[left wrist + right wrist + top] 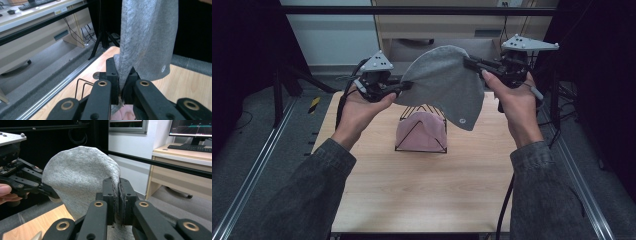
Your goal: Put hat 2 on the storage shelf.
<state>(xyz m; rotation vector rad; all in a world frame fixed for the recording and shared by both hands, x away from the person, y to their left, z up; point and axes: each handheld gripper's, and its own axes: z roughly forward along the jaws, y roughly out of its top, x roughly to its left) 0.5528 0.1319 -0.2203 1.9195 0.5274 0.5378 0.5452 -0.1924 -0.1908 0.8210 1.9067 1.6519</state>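
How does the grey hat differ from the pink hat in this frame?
The grey hat hangs in the air, clamped at its edges by the left gripper and the right gripper; the pink hat sits on the wire stand on the table, with neither gripper on it. The grey hat is stretched wide; the pink one sits slumped and compact. Both look like soft knit hats.

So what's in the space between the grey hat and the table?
A black wire rack stands on the table right under the raised grey hat, with a pink hat on it. The high view shows this best.
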